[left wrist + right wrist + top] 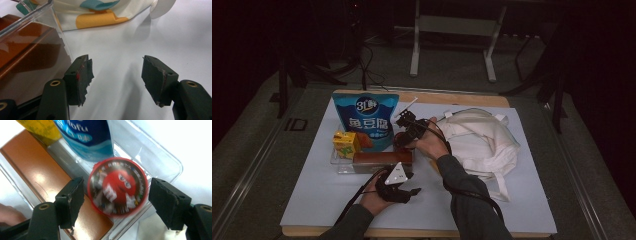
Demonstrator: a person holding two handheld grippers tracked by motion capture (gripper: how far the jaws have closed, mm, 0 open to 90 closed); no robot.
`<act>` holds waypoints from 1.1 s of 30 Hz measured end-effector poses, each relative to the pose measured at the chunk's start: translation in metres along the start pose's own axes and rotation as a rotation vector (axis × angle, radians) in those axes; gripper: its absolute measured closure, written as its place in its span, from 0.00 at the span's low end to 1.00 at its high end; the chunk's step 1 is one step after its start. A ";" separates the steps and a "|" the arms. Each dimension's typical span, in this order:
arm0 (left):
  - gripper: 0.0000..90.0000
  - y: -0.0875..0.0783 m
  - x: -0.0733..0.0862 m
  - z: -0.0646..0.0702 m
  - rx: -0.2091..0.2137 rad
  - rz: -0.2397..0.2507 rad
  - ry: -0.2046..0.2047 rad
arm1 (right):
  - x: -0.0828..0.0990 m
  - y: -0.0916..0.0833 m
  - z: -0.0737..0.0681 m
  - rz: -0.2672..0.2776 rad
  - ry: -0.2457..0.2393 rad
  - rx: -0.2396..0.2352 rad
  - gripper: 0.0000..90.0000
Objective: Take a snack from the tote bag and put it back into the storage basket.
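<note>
My left hand-held gripper (pixel 412 190) rests low on the desk (pixel 322 200), just in front of the clear tray (pixel 339 167). My left hand (pixel 374 197) holds it from behind. Its jaws are wide apart and have nothing between them. In the left gripper view, the long brown box (pixel 27 62) in the tray sits just beside one jaw.

My right arm bends in over the tray, and my right hand-held gripper (pixel 116 195) points down at it. Its jaws are open too. The round red candy tub (pixel 117 187) sits between them, with a gap on each side. It has a red candy face on its lid and looks blurry. It stands in the tray, beside the brown box and in front of the blue snack bag (pixel 82 137).
</note>
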State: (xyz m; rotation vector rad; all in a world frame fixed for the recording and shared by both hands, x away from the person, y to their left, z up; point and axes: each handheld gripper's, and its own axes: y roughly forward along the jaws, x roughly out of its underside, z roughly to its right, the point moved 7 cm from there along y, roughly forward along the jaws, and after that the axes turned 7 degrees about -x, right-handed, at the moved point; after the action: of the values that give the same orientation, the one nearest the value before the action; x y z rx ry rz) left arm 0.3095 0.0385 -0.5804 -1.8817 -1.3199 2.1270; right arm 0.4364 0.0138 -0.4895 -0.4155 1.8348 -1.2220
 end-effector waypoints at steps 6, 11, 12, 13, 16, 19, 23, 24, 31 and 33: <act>0.44 0.000 0.000 0.000 -0.001 0.001 -0.001 | -0.001 -0.009 0.003 0.011 -0.010 0.005 0.32; 0.44 0.000 0.000 0.000 0.002 0.000 -0.005 | 0.001 -0.015 0.005 0.014 -0.007 0.010 0.32; 0.44 0.000 0.000 0.000 0.002 0.000 -0.005 | 0.001 -0.016 0.005 0.014 -0.005 0.009 0.32; 0.44 0.000 0.000 0.000 0.002 -0.001 -0.006 | 0.002 -0.017 0.006 0.015 -0.007 0.010 0.32; 0.44 0.000 0.000 0.000 0.003 -0.001 -0.006 | 0.003 -0.021 0.006 0.014 -0.014 0.013 0.32; 0.44 0.000 0.000 0.000 0.003 -0.002 -0.008 | 0.004 -0.025 0.007 0.014 -0.015 0.014 0.32; 0.44 0.000 0.000 -0.001 0.001 -0.003 -0.007 | 0.007 -0.030 0.008 0.016 -0.018 0.021 0.34; 0.44 0.000 0.000 -0.001 0.001 -0.004 -0.007 | 0.008 -0.031 0.008 0.015 -0.019 0.023 0.35; 0.44 0.000 0.000 -0.001 0.003 -0.003 -0.011 | 0.015 -0.042 0.016 0.019 -0.015 0.032 0.36; 0.44 0.000 0.000 -0.001 0.004 -0.006 -0.010 | 0.017 -0.044 0.018 0.020 -0.013 0.033 0.36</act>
State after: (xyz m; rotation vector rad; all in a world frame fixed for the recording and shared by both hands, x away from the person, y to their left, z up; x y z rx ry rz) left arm 0.3103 0.0388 -0.5807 -1.8657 -1.3211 2.1367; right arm 0.4332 -0.0279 -0.4621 -0.3857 1.8014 -1.2315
